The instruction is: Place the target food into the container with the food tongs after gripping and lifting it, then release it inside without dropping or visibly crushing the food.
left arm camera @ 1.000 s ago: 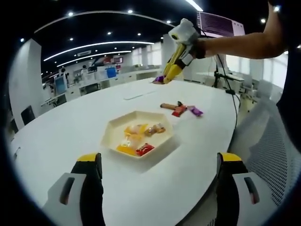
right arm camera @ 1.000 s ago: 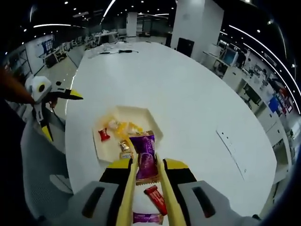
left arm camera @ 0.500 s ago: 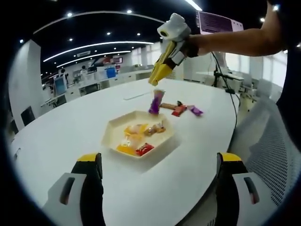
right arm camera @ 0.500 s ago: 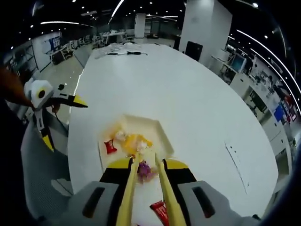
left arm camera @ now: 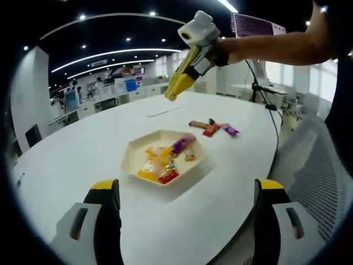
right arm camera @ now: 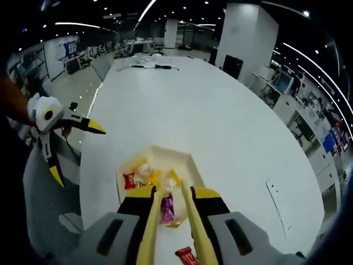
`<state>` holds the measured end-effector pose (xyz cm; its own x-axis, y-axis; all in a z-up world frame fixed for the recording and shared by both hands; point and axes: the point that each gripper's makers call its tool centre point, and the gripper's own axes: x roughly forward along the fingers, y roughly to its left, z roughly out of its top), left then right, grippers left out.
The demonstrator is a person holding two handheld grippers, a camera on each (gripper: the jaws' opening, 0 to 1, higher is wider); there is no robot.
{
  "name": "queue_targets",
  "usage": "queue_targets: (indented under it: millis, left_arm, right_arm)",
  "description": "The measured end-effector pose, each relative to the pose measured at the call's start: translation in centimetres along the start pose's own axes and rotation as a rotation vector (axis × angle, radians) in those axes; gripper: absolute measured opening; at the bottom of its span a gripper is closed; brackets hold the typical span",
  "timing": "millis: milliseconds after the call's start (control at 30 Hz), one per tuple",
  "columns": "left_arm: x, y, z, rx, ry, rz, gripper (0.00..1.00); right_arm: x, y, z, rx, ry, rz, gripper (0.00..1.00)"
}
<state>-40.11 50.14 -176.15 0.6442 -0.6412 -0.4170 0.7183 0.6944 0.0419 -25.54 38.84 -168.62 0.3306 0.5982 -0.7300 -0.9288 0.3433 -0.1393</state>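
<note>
The purple snack packet (left arm camera: 182,144) lies in the cream hexagonal tray (left arm camera: 132,150) among several other wrapped snacks. In the right gripper view the purple packet (right arm camera: 166,210) shows through the gap between my right jaws, down in the tray (right arm camera: 165,152). My right gripper (right arm camera: 170,186) hangs above the tray, narrowly open and holding nothing. It also shows high over the table, the right gripper (left arm camera: 171,95) pointing down at the tray's far side. My left gripper (left arm camera: 186,185) stands wide open and empty short of the tray. The left gripper (right arm camera: 76,152) appears beside the table edge.
On the white oval table (left arm camera: 83,138), beyond the tray, lie a brown bar (left arm camera: 197,125), a red packet (left arm camera: 210,130) and a second purple packet (left arm camera: 229,130). A red packet (right arm camera: 186,255) sits near my right jaws. A grey chair (left arm camera: 314,165) stands at the table's right edge.
The purple packet left my right gripper's jaws, fell and now lies in the tray. The right gripper rose and drifted further over the tray. My left gripper stayed where it was.
</note>
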Motion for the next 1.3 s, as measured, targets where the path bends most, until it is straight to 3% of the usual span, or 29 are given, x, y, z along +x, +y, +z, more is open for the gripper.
queue_targets:
  millis: [267,533,833,933,1300]
  left_arm:
    - [0.1,-0.1,-0.1,-0.003,0.006,-0.004,0.97]
    - [0.1,-0.2,-0.1,0.0,0.01,-0.007,0.97]
    - [0.2,-0.2,-0.3,0.003,0.019,-0.006,0.97]
    - [0.2,-0.1,-0.3,0.002,0.021,-0.005,0.97]
    - [0.2,0.1,-0.5,-0.006,0.029,0.009,0.97]
  right_arm:
    - [-2.2,-1.4,-0.5,-0.009,-0.061,-0.028,0.25]
    - [-4.3,-3.2,-2.3,0.014,-0.059,-0.06,0.26]
    - [-6.1,-5.4,-6.0,0.079,-0.019,-0.113,0.27]
    - [-6.5,-6.5,-7.9,0.142,0.02,-0.163,0.27]
    - [-6.7,-9.5,-13.4,0.286,0.033,-0.283,0.28]
